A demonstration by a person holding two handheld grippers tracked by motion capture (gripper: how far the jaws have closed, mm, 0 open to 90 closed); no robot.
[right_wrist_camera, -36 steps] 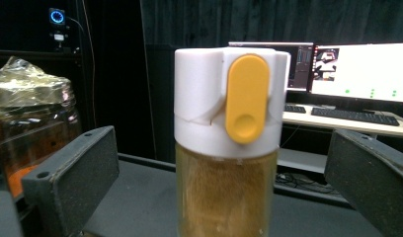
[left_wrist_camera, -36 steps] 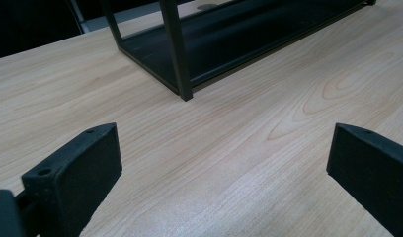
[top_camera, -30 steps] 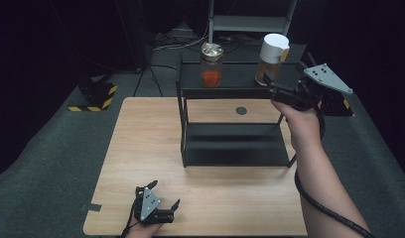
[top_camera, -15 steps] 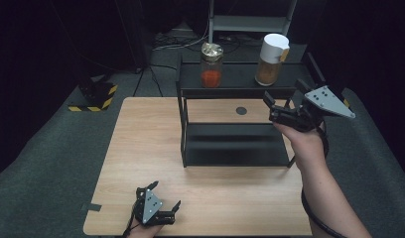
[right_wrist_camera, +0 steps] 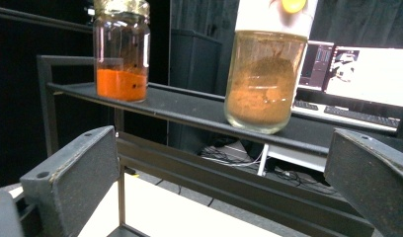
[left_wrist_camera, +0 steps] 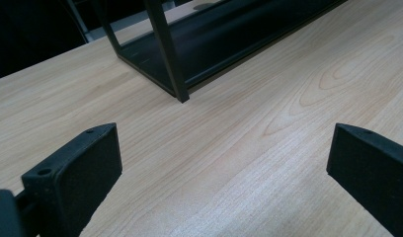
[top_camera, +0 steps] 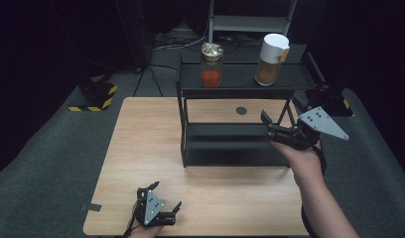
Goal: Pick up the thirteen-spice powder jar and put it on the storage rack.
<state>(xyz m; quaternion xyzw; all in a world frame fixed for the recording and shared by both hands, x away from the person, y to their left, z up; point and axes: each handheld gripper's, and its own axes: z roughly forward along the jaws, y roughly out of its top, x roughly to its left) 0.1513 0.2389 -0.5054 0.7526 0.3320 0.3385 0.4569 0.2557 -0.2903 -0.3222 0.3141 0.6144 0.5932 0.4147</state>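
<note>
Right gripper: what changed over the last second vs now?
The right gripper came down and back toward the person, from beside the white-lidded jar on the top shelf to the front of the rack at lower-shelf height. Its jaws stand open and empty, and nothing was taken or let go. Both jars, including the gold-lidded jar, and the left gripper on the table stayed put.

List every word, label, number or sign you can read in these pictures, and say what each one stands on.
No readable text anywhere.
White-capped jar: a yellow mark on the cap, no letters legible.
Gold-lidded jar: no label.
Monitor behind the shelf: screen content too blurred to read.
Yellow-and-black striped block on the floor: hazard stripes, no words.
</note>
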